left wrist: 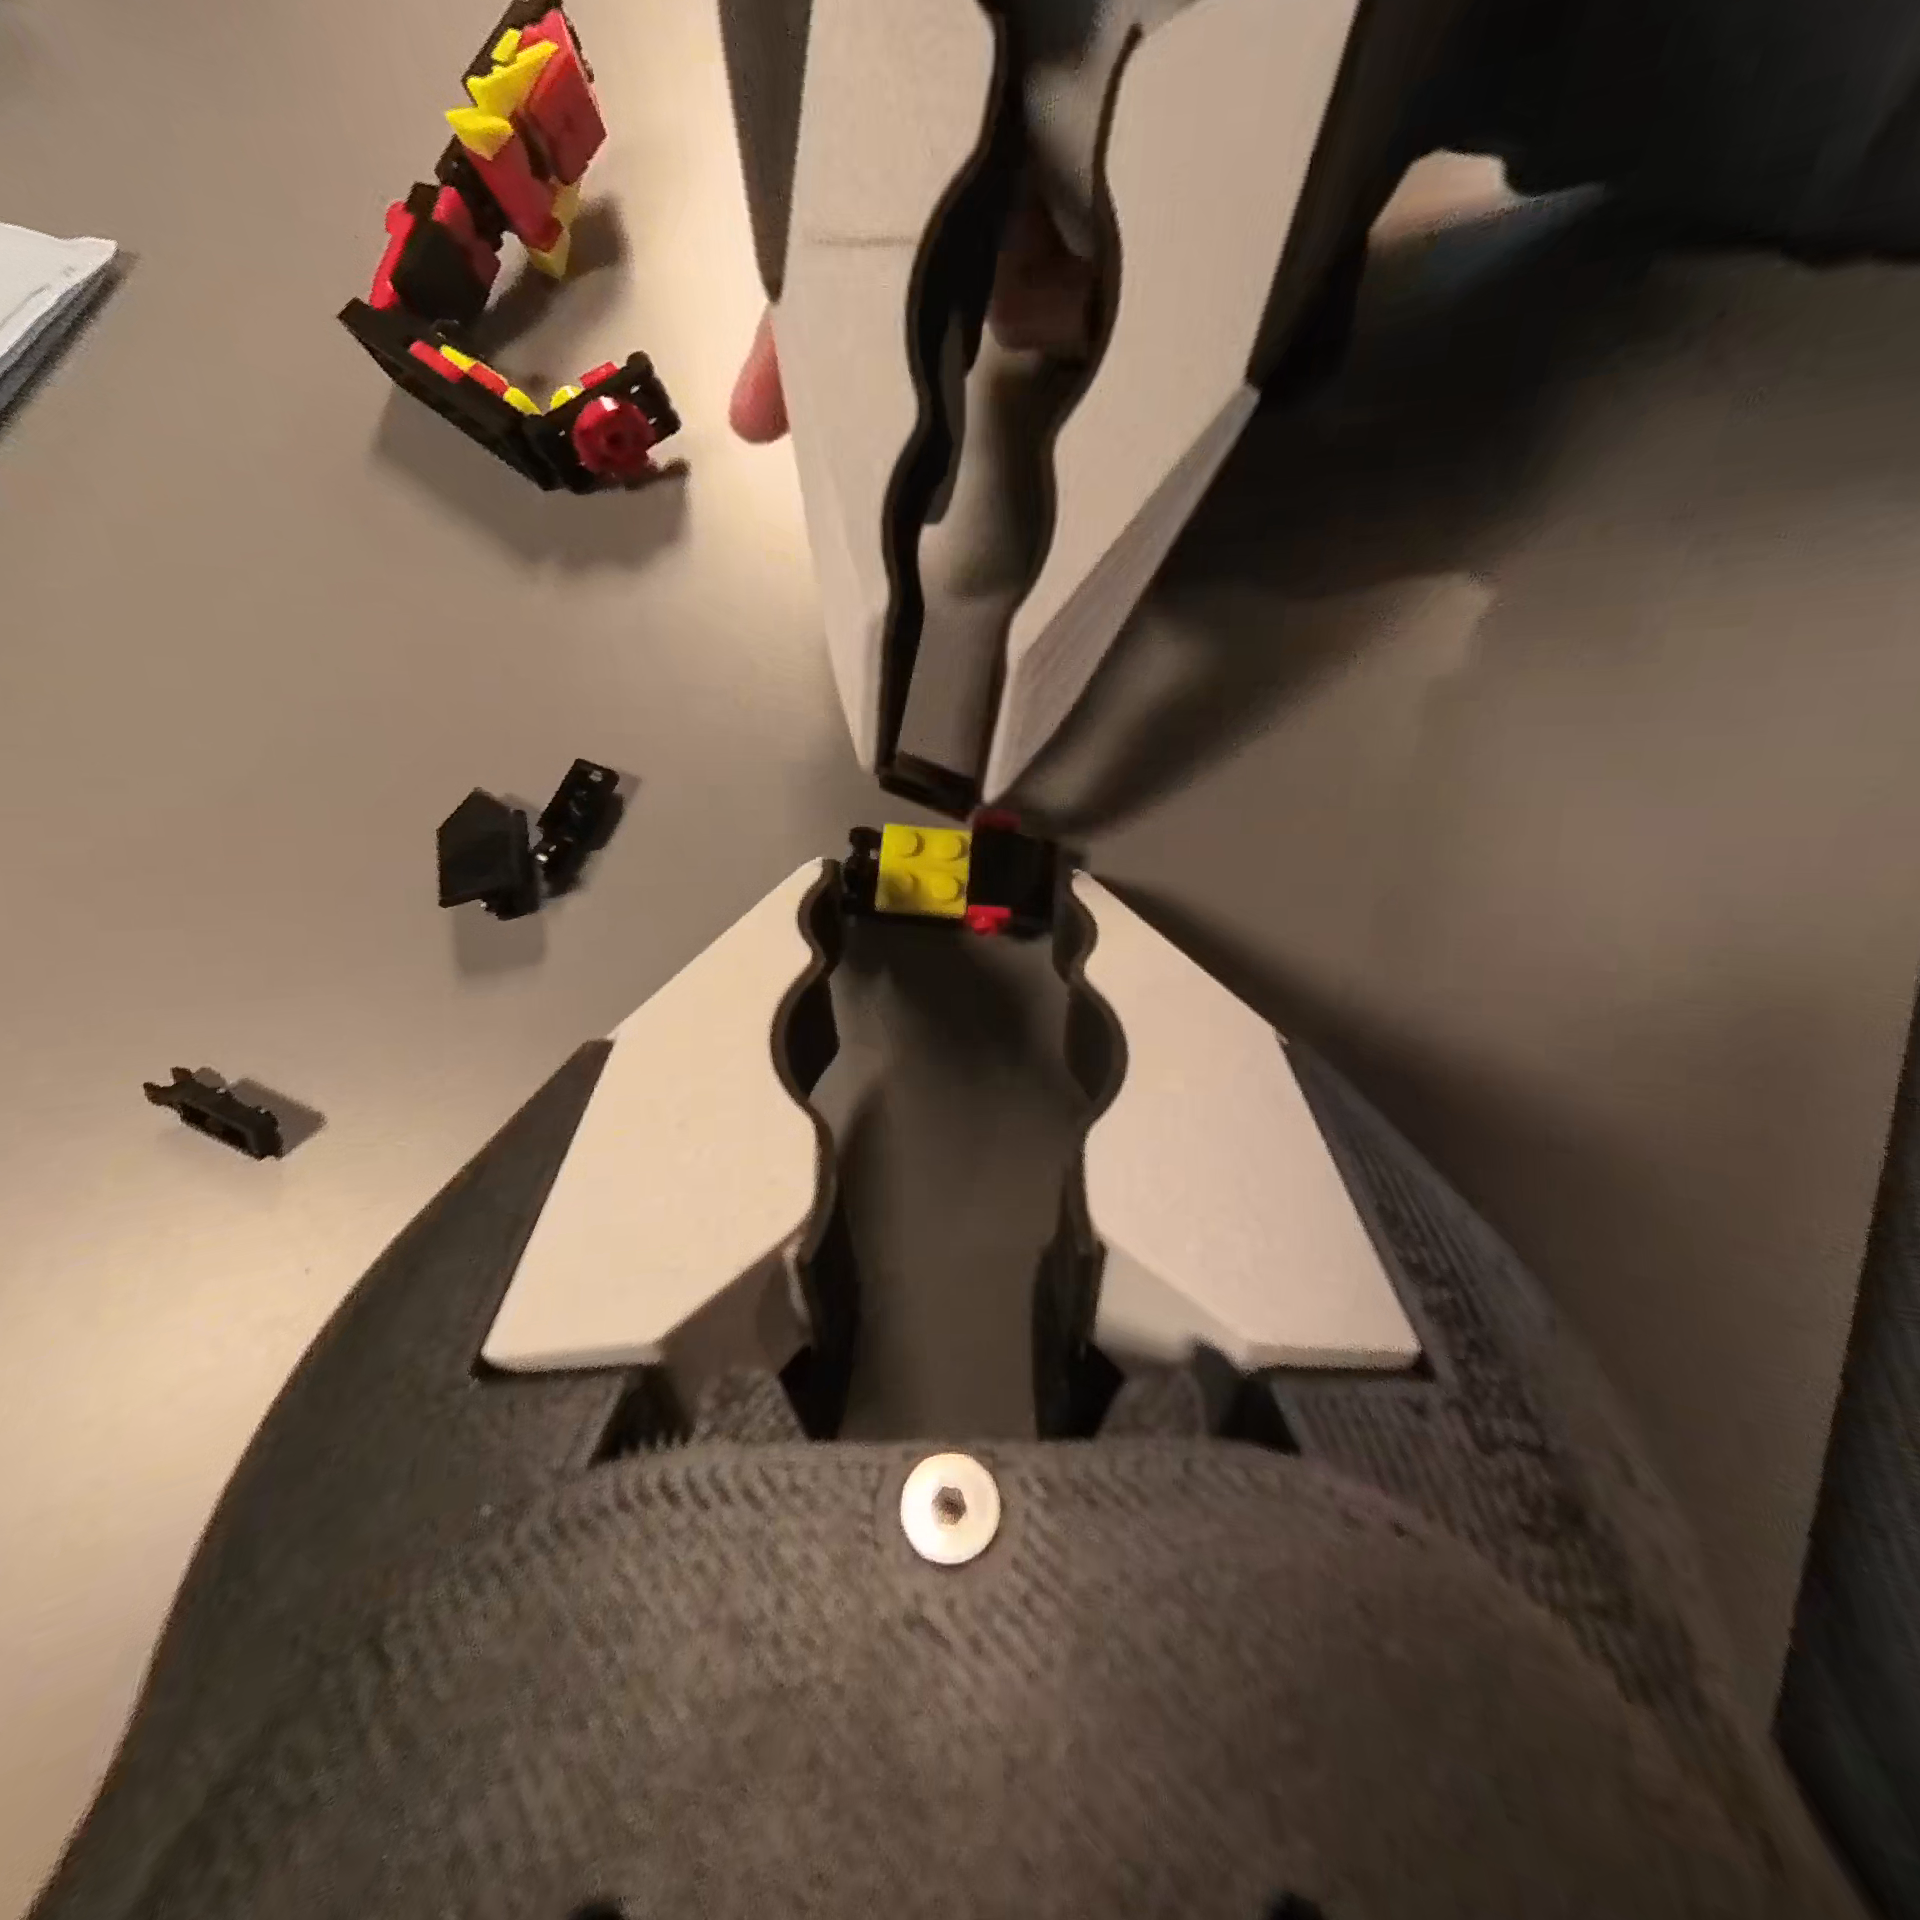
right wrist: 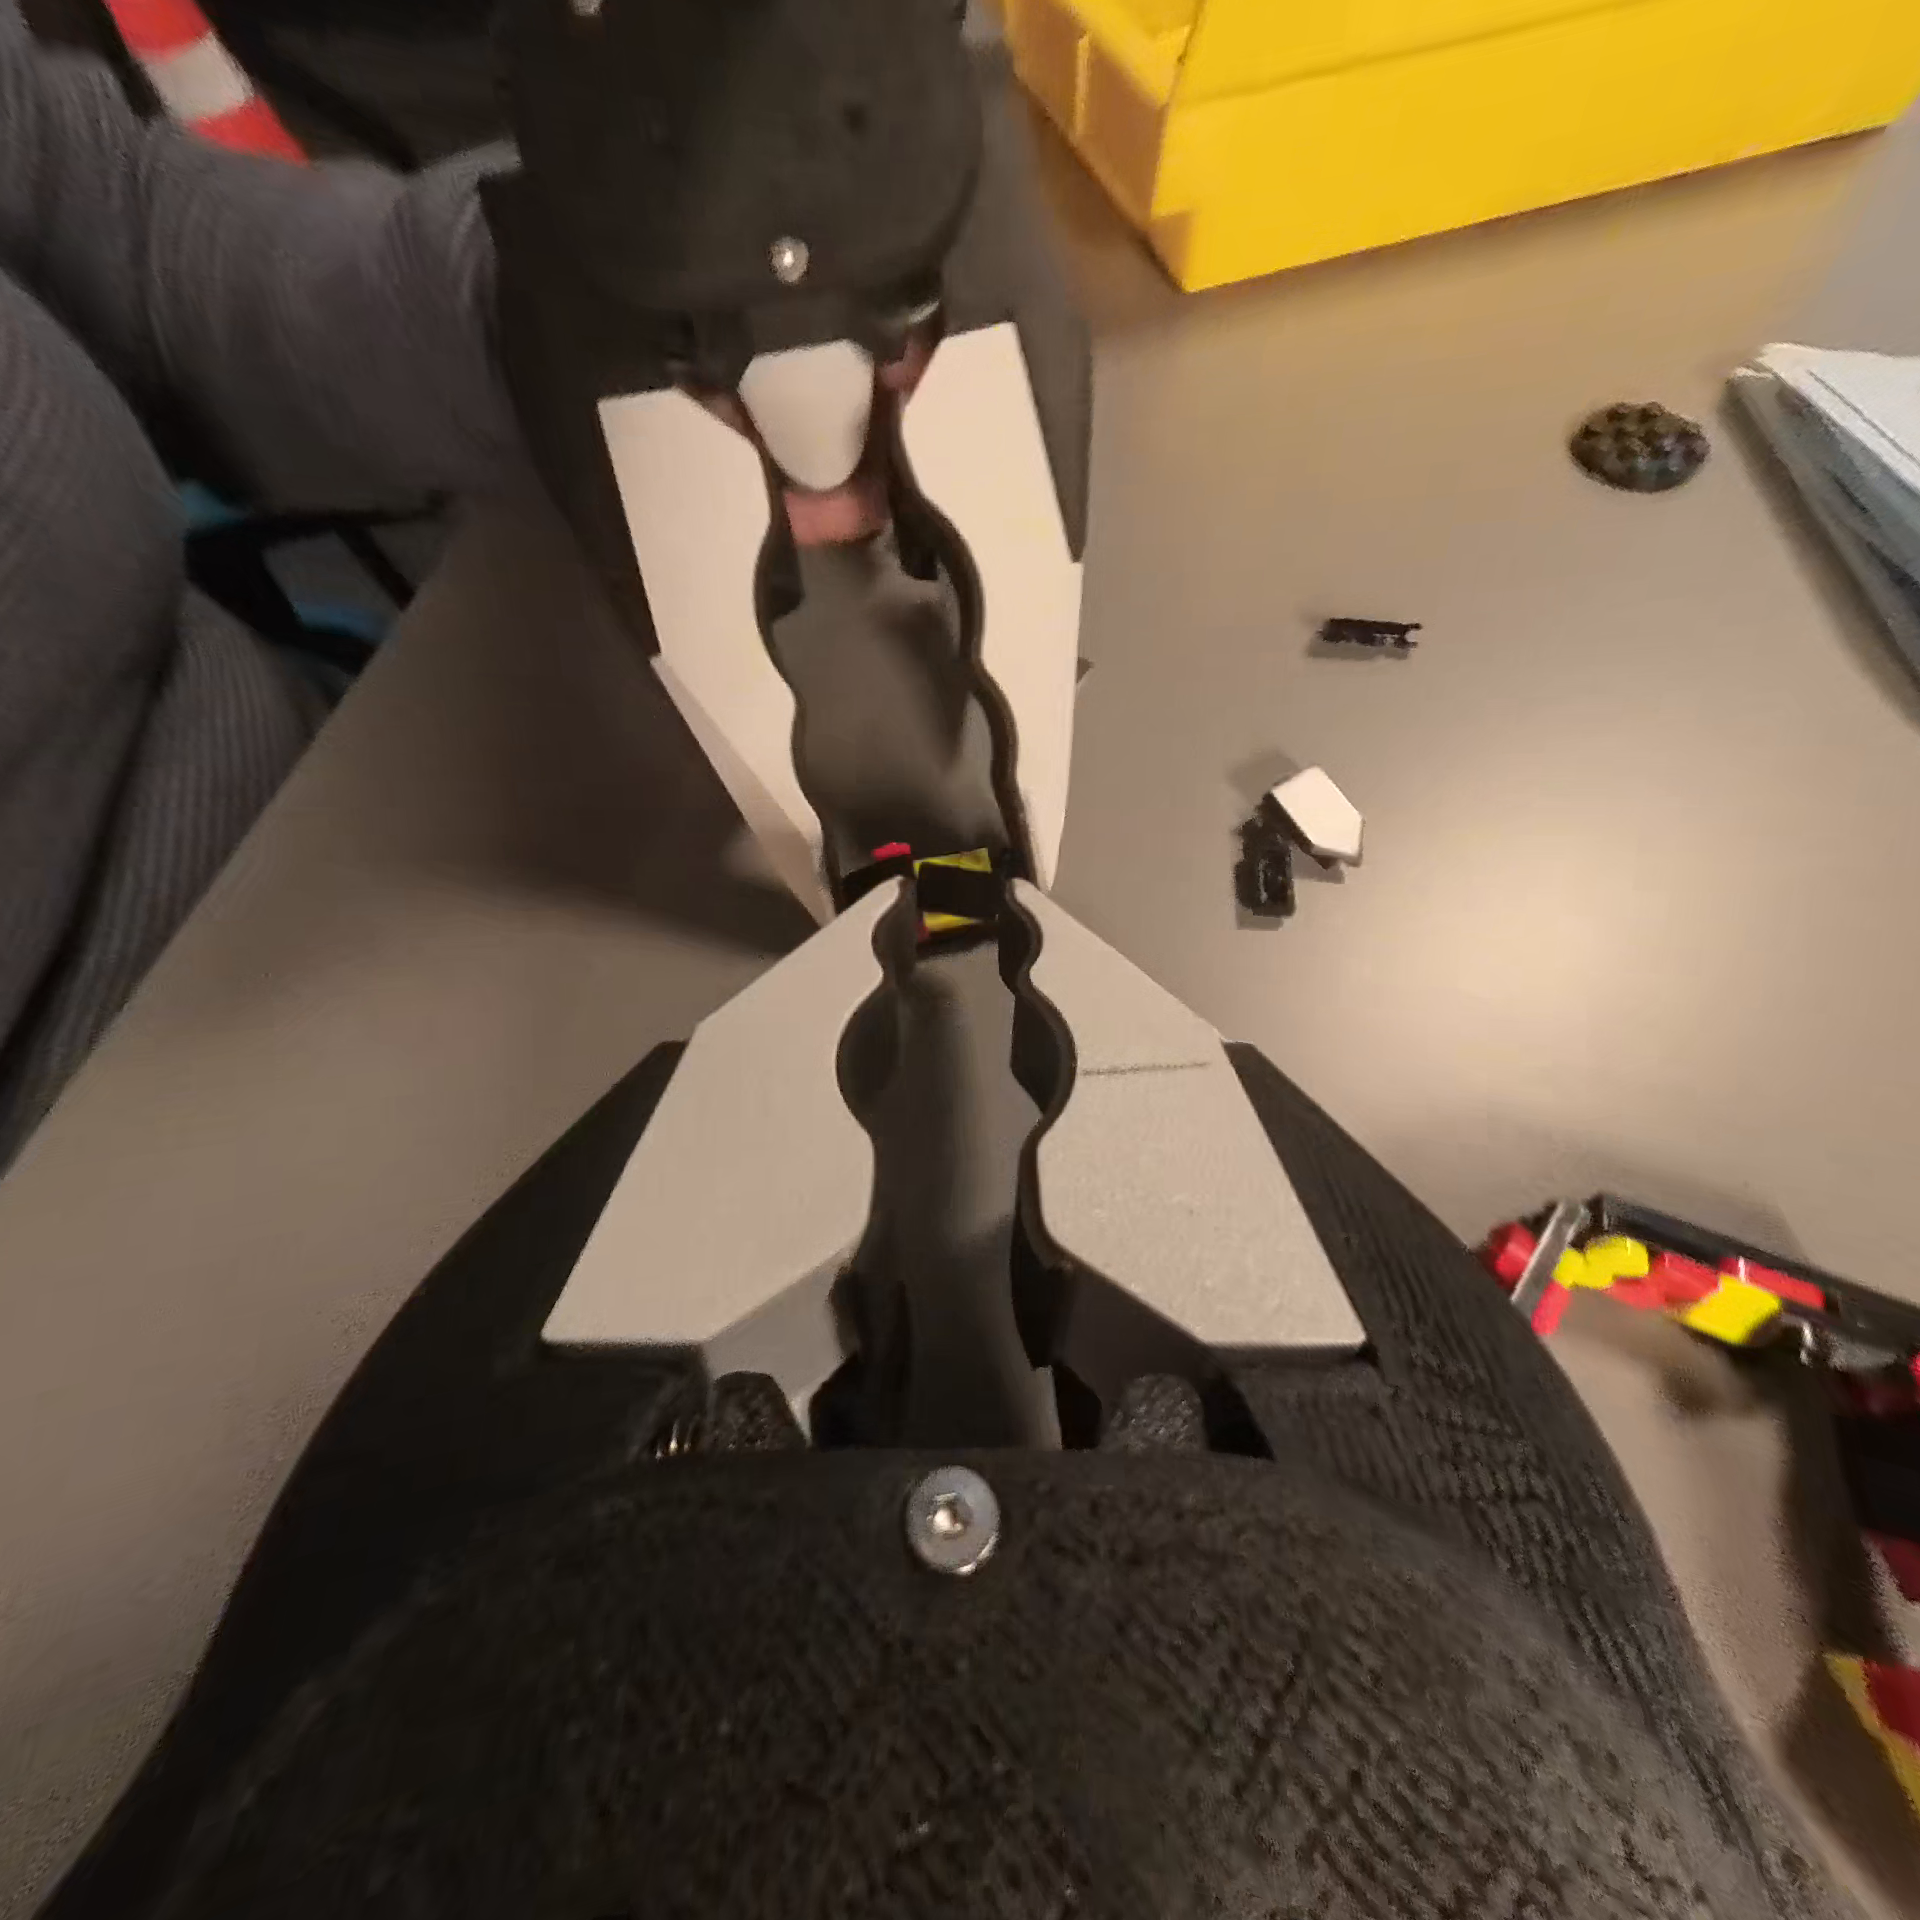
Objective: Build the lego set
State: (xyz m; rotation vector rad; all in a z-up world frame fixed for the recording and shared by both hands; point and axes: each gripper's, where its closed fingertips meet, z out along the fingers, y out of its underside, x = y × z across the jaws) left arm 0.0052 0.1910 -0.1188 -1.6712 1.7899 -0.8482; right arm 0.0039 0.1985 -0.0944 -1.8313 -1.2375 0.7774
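Observation:
A small lego assembly (left wrist: 951, 883) of a yellow brick with black and red parts sits between my left gripper's (left wrist: 951, 873) fingertips, which are shut on it. My right gripper (left wrist: 935, 774) comes in from the top, tip to tip with the left. In the right wrist view my right gripper (right wrist: 958, 896) is shut on a small black piece (right wrist: 956, 891) pressed against the yellow brick, and the left gripper (right wrist: 925, 852) faces it. A larger red, yellow and black build (left wrist: 499, 281) lies on the table at the far left and also shows in the right wrist view (right wrist: 1662, 1288).
Loose black pieces (left wrist: 520, 852) (left wrist: 223, 1112) lie left of the grippers. The right wrist view shows a black round plate (right wrist: 1640, 445), a thin black piece (right wrist: 1366, 632), a sloped piece (right wrist: 1299, 831), a yellow box (right wrist: 1455, 125), papers (right wrist: 1849, 468) and the table edge (right wrist: 312, 748) beside a person's sleeve (right wrist: 208, 312). The tips of both grippers are at nearly the same place. The black round plate (right wrist: 1640, 445) is about 20 centimetres from both grippers' fingertips.

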